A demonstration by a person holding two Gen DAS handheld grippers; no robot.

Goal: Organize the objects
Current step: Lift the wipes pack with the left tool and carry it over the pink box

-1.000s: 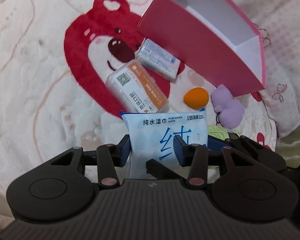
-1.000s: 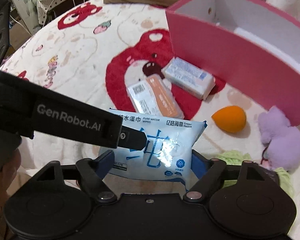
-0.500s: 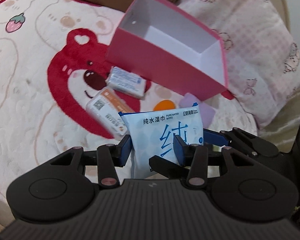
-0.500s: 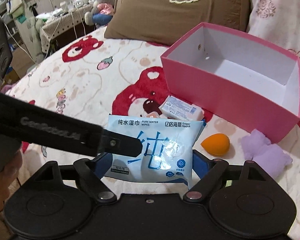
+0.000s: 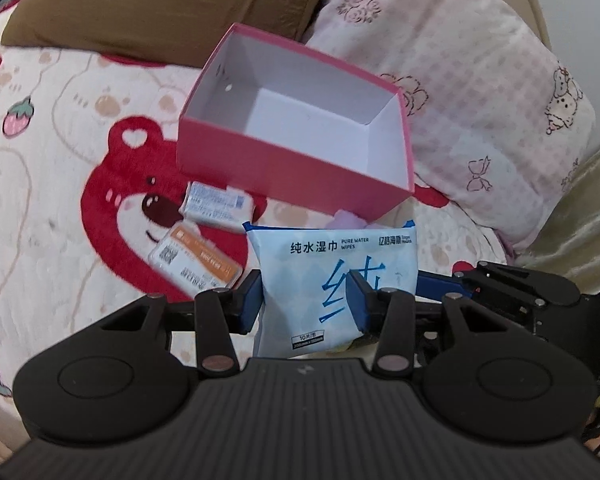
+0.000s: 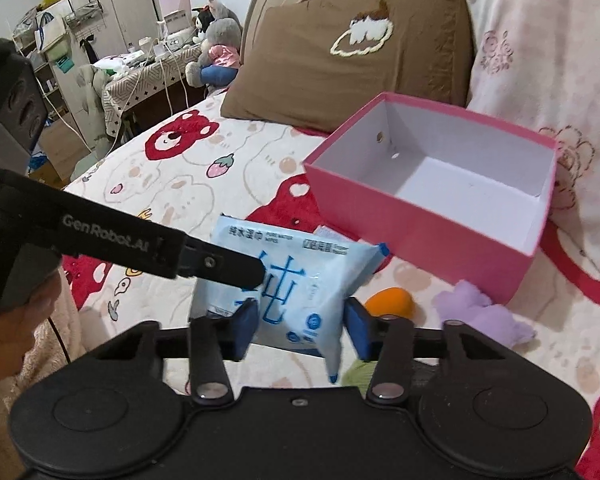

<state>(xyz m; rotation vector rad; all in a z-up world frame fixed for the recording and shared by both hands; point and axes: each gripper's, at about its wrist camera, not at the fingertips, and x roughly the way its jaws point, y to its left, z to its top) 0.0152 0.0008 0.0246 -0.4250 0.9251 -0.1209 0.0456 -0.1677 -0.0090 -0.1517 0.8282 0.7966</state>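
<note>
A light blue pack of wet wipes [image 5: 328, 280] is held in the air by both grippers. My left gripper [image 5: 306, 300] is shut on its left part; my right gripper [image 6: 300, 330] is shut on its right part [image 6: 296, 280]. The left gripper's arm crosses the right wrist view [image 6: 120, 240]. An open pink box [image 5: 300, 120] with a white empty inside stands beyond the pack, also in the right wrist view [image 6: 440, 184].
On the bear-print blanket lie a white-blue packet [image 5: 218, 204], an orange-white packet [image 5: 196, 260], an orange sponge [image 6: 392, 300] and a purple plush [image 6: 484, 316]. A brown pillow [image 6: 360, 52] and a pink pillow [image 5: 460, 100] lie behind the box.
Both grippers have lifted the wipes pack off the blanket and raised it, moving toward the pink box. The other items stay on the blanket.
</note>
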